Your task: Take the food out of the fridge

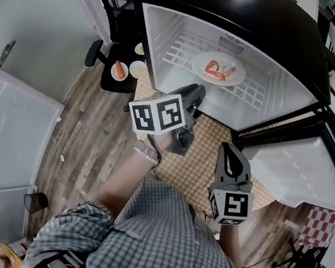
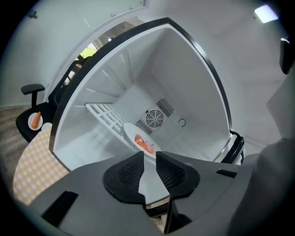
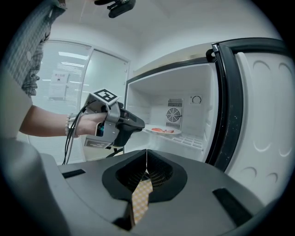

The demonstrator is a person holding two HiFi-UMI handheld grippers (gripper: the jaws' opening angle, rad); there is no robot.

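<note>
The small fridge (image 1: 153, 53) stands open, white inside. On its wire shelf (image 1: 181, 49) rests a white plate (image 1: 218, 69) with red-orange food (image 1: 218, 69). My left gripper (image 1: 198, 92) hovers just in front of the fridge opening, short of the plate. Its jaws stand a little apart with nothing between them, and past the left gripper (image 2: 150, 154) I see the plate (image 2: 131, 133) and the food (image 2: 144, 144) tilted. My right gripper (image 1: 229, 149) hangs back over the checked mat, its jaws together and empty. The right gripper (image 3: 146, 153) faces the fridge, with the left gripper (image 3: 131, 123) at its left.
The fridge door (image 1: 304, 171) is swung open to the right. A black chair (image 1: 111, 76) left of the fridge holds small plates, one with an orange piece (image 1: 120, 70). A checked mat (image 1: 197, 156) lies on the wooden floor before the fridge.
</note>
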